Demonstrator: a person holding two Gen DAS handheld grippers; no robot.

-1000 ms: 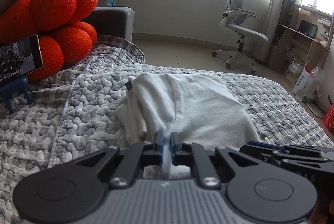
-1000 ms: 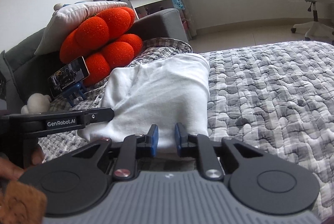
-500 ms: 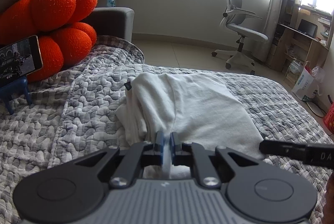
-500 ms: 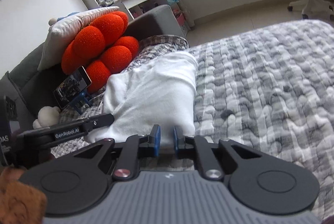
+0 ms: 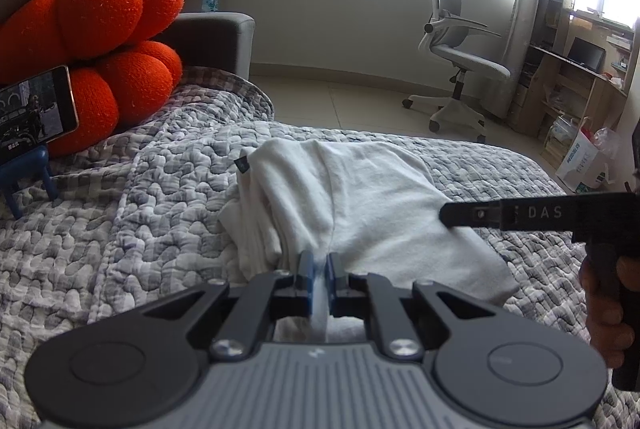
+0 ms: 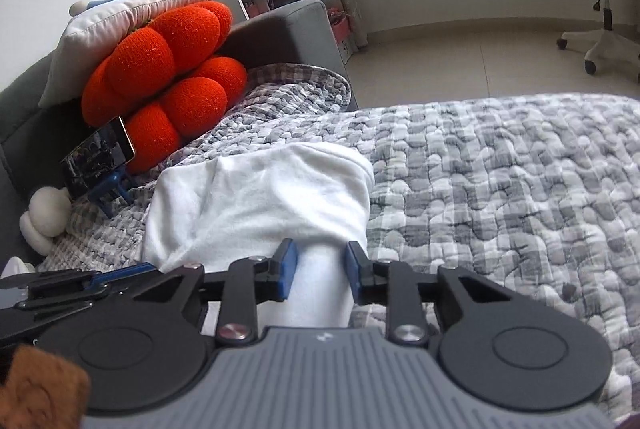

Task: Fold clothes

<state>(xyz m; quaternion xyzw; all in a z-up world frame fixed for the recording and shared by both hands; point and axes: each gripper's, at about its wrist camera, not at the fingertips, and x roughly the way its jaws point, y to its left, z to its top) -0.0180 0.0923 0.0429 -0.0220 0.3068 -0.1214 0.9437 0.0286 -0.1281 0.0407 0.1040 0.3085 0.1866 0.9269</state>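
Right gripper [image 6: 320, 271] wider; soft white garment [image 6: 272, 197].

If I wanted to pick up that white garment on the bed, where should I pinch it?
Probably the near hem of the garment, coming in low from the near side. That edge lies flat and thin on the quilt; the far end is a rounded fold, and the side toward the cushions is bunched.
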